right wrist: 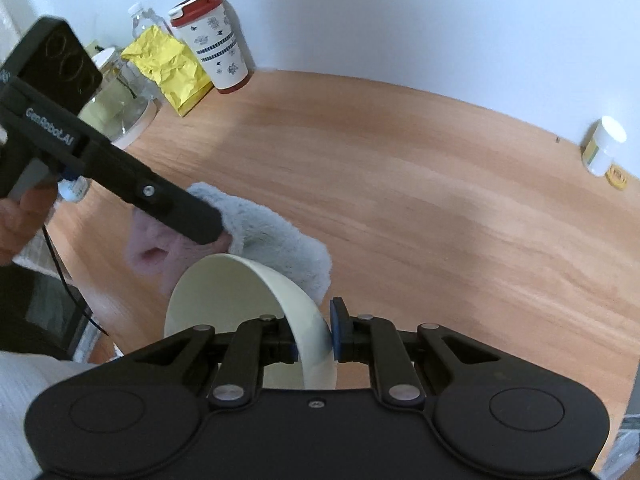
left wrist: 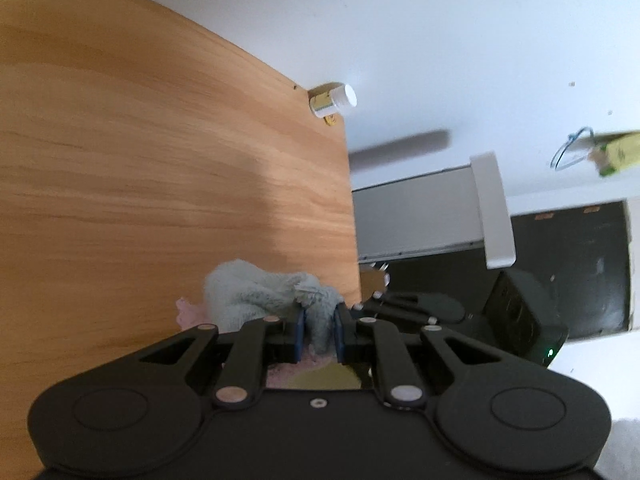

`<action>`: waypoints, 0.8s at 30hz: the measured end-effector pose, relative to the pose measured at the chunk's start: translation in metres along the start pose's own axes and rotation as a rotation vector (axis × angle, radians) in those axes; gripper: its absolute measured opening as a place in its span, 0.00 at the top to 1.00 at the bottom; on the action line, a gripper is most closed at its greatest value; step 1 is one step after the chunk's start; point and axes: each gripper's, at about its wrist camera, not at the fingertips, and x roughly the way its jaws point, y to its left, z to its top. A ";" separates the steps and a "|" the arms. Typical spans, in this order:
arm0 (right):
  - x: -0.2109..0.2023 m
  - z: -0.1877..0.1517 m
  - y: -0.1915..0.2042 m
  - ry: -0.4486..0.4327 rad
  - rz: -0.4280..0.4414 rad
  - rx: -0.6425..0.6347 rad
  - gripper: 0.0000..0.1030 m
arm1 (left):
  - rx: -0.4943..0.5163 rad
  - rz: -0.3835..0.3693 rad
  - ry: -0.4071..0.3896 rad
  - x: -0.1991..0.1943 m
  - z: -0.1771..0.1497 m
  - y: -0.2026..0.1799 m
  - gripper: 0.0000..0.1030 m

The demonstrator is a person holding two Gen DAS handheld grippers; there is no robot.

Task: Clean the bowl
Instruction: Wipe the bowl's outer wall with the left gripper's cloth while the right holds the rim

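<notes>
Fig. Wiping step, abt to start. R gripper (right wrist: 314,338) holds the cream bowl (right wrist: 224,304) tilted on edge above the wooden surface (right wrist: 400,208), fingers pinching its wall nr the rim, one inside, one outside. L gripper (left wrist: 319,336): fingers pressed onto a fold of the grey-blue cloth (left wrist: 256,292), w/ a pink cloth (left wrist: 188,316) bunched beneath; in the right wrist view both cloths lie just behind the bowl's rim, touching or nearly so. Judgement: grasps are set, wipe itself not yet begun, since cloth sits outside the bowl. Next move calls for bringing the cloth over the rim into the bowl's inside, then rubbing round while R keeps the bowl steady. Backgrnd: patterned cup (right wrist: 216,48), yellow bag (right wrist: 172,68), white jar (right wrist: 602,144).
</notes>
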 end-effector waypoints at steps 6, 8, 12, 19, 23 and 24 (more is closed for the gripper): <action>-0.004 -0.012 -0.018 -0.046 0.043 0.142 0.83 | -0.146 -0.108 -0.112 0.004 -0.003 0.021 0.87; -0.005 -0.015 -0.028 -0.072 0.043 0.212 0.82 | -0.176 -0.126 -0.132 0.000 -0.005 0.028 0.87; -0.009 -0.024 -0.047 -0.122 0.066 0.342 0.82 | -0.188 -0.110 -0.131 -0.008 -0.007 0.033 0.87; -0.010 -0.032 -0.061 -0.139 0.070 0.427 0.82 | -0.175 -0.089 -0.125 -0.002 -0.004 0.030 0.87; -0.012 -0.038 -0.059 -0.141 0.099 0.460 0.82 | -0.185 -0.119 -0.137 0.004 0.002 0.028 0.87; -0.012 -0.040 -0.058 -0.141 0.111 0.462 0.82 | -0.176 -0.115 -0.134 0.007 0.004 0.025 0.87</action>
